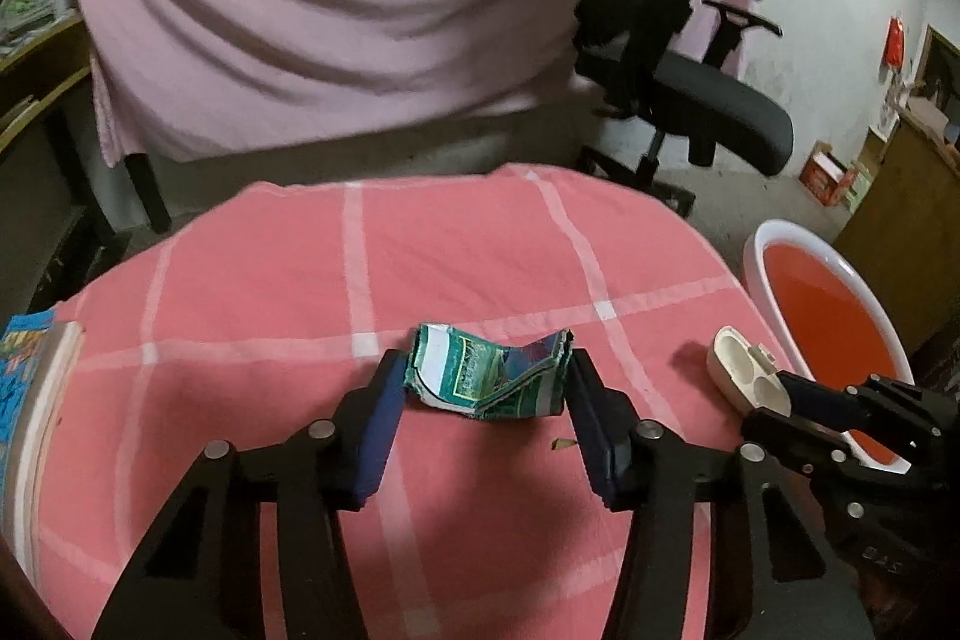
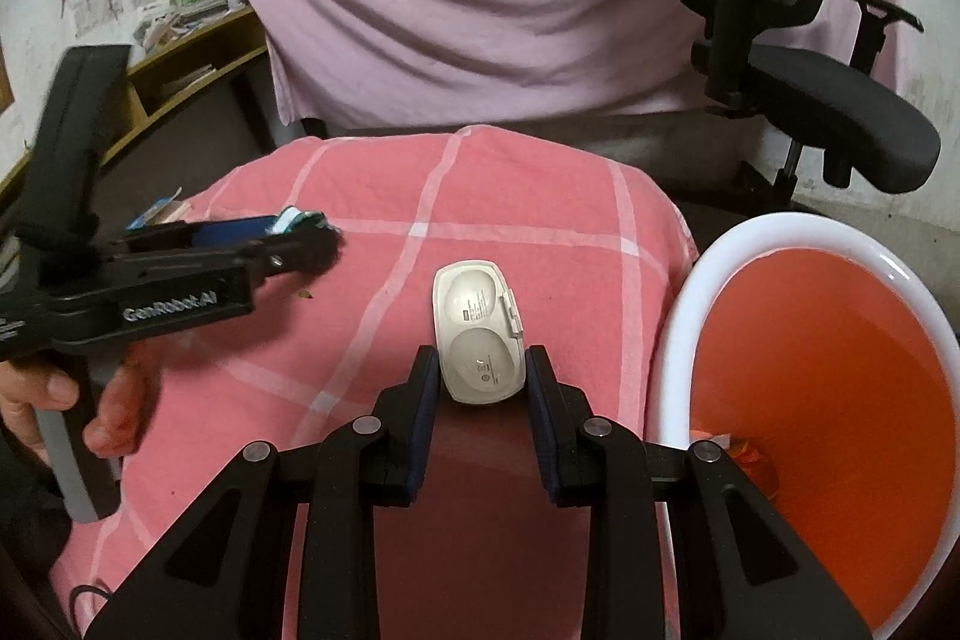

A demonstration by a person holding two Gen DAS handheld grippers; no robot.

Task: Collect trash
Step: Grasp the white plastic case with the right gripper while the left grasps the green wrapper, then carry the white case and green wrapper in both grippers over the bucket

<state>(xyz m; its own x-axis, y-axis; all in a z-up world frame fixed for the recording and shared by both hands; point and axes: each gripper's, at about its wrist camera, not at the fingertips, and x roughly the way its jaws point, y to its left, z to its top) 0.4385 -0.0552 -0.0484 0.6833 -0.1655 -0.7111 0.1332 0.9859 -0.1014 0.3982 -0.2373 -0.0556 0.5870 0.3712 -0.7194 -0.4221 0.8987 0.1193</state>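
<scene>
A crumpled green wrapper [image 1: 489, 379] sits between the pads of my left gripper [image 1: 483, 370], which touch its two ends; it looks gripped, just above the pink checked cloth [image 1: 456, 250]. A white plastic case [image 2: 480, 334] is held between the pads of my right gripper [image 2: 480, 361], over the cloth. The case also shows in the left wrist view [image 1: 747, 370] at the right. The left gripper shows in the right wrist view [image 2: 300, 238] with the wrapper [image 2: 297, 219] at its tips.
A white bin with a red liner [image 2: 828, 400] stands at the table's right edge, also in the left wrist view [image 1: 822, 322]. A book [image 1: 30, 400] lies at the left. A black office chair [image 1: 678, 58] stands behind the table.
</scene>
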